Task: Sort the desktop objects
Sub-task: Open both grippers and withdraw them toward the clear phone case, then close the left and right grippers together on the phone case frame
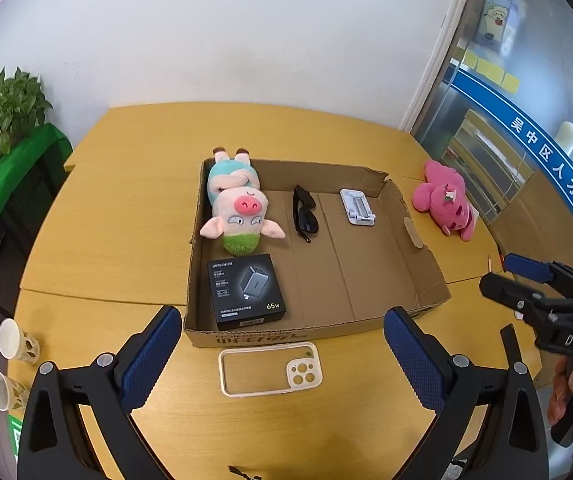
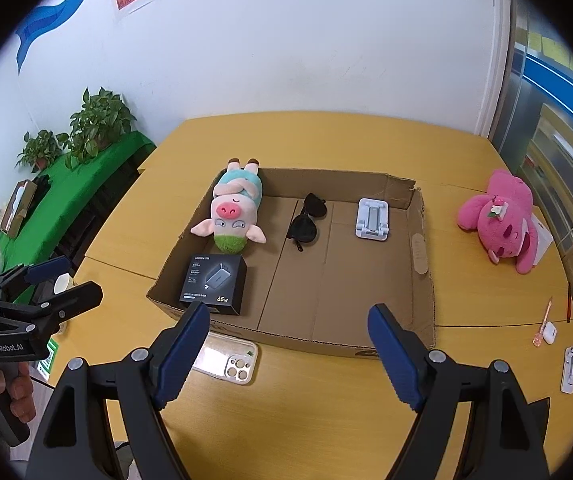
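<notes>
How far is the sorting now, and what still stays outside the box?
Done: the cardboard box already holds the pig plush, charger box, sunglasses and a white stand. In hand: nothing; the left gripper and right gripper are both open and empty. Left: the phone case, pink plush, earbuds case and second stand lie on the table.
</notes>
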`<state>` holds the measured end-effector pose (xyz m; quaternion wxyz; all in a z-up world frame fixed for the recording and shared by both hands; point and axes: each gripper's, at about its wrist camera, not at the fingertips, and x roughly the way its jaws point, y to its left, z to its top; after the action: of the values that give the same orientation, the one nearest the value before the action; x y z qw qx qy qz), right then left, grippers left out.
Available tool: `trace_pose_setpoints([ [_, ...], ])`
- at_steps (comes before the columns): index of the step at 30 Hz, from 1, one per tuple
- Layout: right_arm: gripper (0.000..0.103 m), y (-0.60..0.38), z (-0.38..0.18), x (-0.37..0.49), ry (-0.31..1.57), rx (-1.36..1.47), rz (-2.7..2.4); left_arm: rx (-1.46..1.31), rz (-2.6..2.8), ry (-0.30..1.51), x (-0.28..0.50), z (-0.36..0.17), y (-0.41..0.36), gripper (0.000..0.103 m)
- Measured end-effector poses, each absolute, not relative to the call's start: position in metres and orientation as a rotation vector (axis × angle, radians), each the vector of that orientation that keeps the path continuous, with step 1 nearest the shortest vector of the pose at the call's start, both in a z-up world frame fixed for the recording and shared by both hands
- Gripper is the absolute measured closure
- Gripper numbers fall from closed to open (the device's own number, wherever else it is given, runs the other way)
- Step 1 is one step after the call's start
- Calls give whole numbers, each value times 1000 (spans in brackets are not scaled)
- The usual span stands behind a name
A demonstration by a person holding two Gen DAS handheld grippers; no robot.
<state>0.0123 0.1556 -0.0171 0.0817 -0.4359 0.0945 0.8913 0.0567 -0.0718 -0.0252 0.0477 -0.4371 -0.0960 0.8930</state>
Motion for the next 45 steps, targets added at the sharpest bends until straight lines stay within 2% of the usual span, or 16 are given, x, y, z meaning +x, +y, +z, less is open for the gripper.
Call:
trace_pose_setpoints([
  [3,22,140,-41,-2,262,-1412,2667,-1406,2671,-345,51,-49,-83,1],
  [7,22,119,-96,-19,406,-1640,2635,-1531,2601,-381,47,-89,-96,1],
  [12,22,112,-172,-29,458,-1838,2473,-1658,2493,-404,43,-146,-105,1],
  [15,22,114,-202,-32,484,-1879,2414,-1726,2422,-424,36,-183,-107,3],
  [20,24,122,-238,-39,576,-1860,2352,-1840,2352,-449,23,-232,-110,19],
  [24,24,118,-248,-47,486,-1836,2342,-1873,2345,-438,20,-250,-109,19],
  [27,25,114,-255,-51,496,-1845,2347,-1896,2347,-407,19,-257,-108,22],
  [29,32,109,-259,-53,471,-1859,2351,-1922,2346,-378,19,-263,-109,34],
  [32,48,103,-269,-53,414,-1897,2316,-1963,2402,-356,20,-267,-116,46],
  [34,54,101,-271,-51,387,-1892,2309,-1972,2426,-340,21,-268,-119,53],
  [36,55,99,-271,-50,367,-1888,2309,-1970,2440,-314,23,-269,-120,60],
  [40,57,93,-270,-49,301,-1895,2311,-1964,2441,-265,21,-268,-119,64],
  [41,60,92,-270,-48,297,-1897,2312,-1955,2434,-263,21,-268,-118,73],
  [42,64,91,-269,-48,308,-1899,2323,-1946,2420,-275,22,-269,-117,78],
  [44,85,88,-268,-47,331,-1921,2348,-1946,2391,-290,20,-269,-112,93],
  [45,90,86,-267,-48,330,-1935,2357,-1948,2386,-284,19,-269,-109,95],
])
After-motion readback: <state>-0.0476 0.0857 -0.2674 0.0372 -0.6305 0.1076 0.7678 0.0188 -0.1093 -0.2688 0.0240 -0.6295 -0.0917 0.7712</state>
